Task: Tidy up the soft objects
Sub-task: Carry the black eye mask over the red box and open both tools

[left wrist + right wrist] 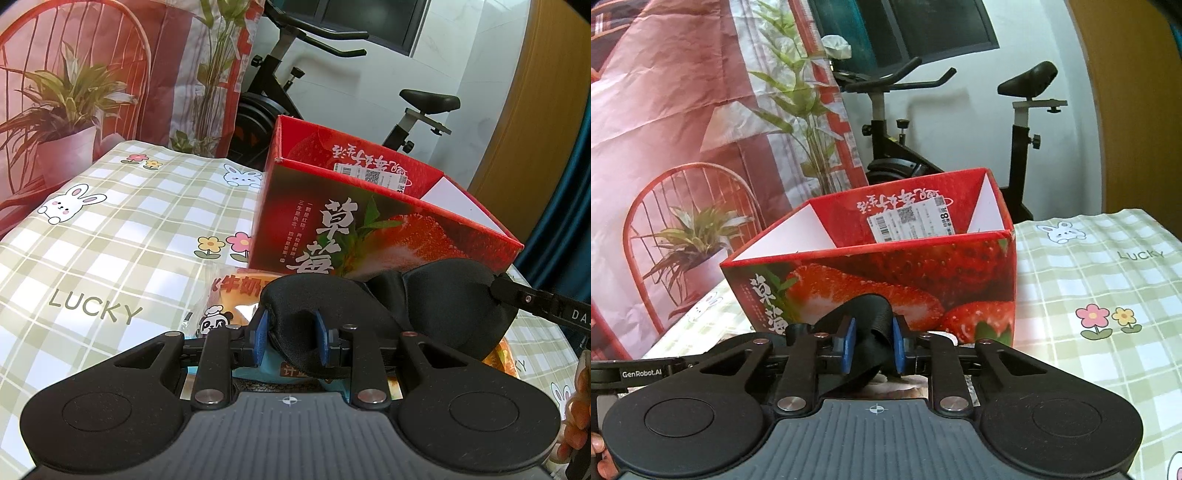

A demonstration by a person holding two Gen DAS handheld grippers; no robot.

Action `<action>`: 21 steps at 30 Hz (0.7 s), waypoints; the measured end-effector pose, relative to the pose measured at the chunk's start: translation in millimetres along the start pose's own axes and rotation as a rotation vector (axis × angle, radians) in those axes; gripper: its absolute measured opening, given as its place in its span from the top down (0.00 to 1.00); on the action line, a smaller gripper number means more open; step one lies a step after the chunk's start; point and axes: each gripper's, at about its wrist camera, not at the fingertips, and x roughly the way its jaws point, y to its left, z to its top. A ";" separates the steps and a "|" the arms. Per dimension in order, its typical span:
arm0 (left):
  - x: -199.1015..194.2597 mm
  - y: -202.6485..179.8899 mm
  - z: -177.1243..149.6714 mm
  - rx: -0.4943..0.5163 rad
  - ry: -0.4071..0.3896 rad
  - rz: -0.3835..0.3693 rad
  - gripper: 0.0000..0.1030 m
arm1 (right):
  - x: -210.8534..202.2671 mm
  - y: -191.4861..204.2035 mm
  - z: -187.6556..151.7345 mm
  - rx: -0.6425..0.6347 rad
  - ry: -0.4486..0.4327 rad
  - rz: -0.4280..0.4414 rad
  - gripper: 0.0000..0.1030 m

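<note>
A black padded eye mask hangs just above the table in the left wrist view. My left gripper is shut on its left cup, blue pads pressing both sides. A finger of my right gripper reaches the mask's right end. In the right wrist view my right gripper is shut on the mask's black strap. Directly behind stands an open red strawberry box; its bottom is hidden. A wrapped bread packet lies under the mask.
A green checked tablecloth with rabbits and flowers covers the table. Another orange packet shows under the mask's right end. An exercise bike and a printed backdrop stand beyond the table. A hand shows at the right edge.
</note>
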 end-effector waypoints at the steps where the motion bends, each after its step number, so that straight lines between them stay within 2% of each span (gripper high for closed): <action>1: 0.0 -0.1 0.0 0.000 0.000 0.000 0.72 | -0.3 0.8 0.3 -0.006 -0.001 0.000 0.82; 6: -2.1 -0.3 0.8 0.001 -0.010 -0.002 0.74 | -1.9 3.7 1.0 -0.019 -0.004 0.010 0.85; 11: -23.0 -6.3 13.8 0.039 -0.120 -0.005 0.81 | -11.7 7.0 11.7 -0.053 -0.036 0.033 0.89; 21: -52.5 -31.0 59.6 0.119 -0.290 -0.018 0.81 | -26.8 15.4 58.5 -0.099 -0.144 0.048 0.90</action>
